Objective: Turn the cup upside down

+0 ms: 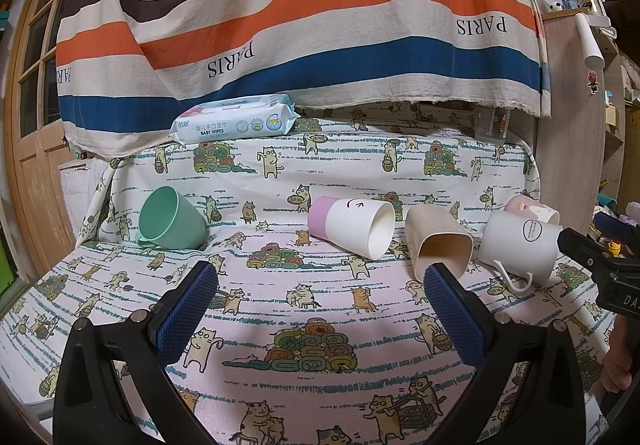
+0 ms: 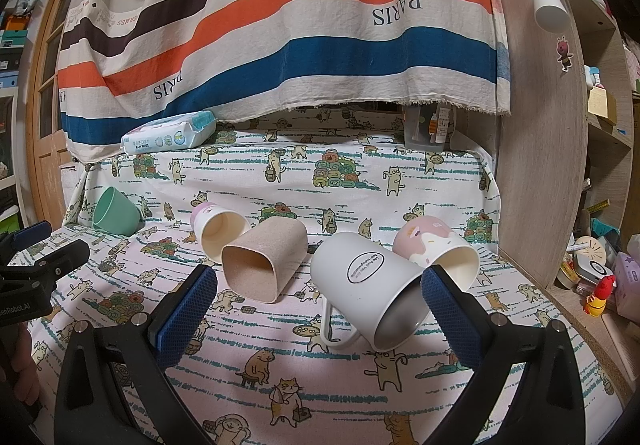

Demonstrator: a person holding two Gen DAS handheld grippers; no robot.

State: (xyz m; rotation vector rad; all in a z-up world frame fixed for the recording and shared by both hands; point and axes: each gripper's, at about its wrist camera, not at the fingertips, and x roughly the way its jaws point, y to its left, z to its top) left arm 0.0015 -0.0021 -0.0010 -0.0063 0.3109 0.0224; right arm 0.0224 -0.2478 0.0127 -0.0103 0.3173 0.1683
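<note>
Five cups are seen lying on their sides on the cat-print cloth [image 1: 320, 297] over the counter. Far ahead-left of the left hand-held gripper [image 1: 320, 277] a green cup [image 1: 172, 219] is found, mouth turned left. Straight ahead of it lies a pink-and-white cup [image 1: 352, 227], and just beyond its right fingertip a beige square cup [image 1: 440, 245]. Between the fingers of the right hand-held gripper [image 2: 320, 283] a white mug [image 2: 372, 285] lies mouth-forward, handle against the cloth; touching it on the right, a pink-patterned cup [image 2: 436, 249] is partly hidden behind the right fingertip. Both hand-held grippers are held spread wide, with nothing grasped. No cup has been turned over, so the approach step is judged to be in hand. Which cup is meant cannot be told, though the mug seems likeliest. Next, a side grasp, a lift and a rotation mouth-down would be called for.
</note>
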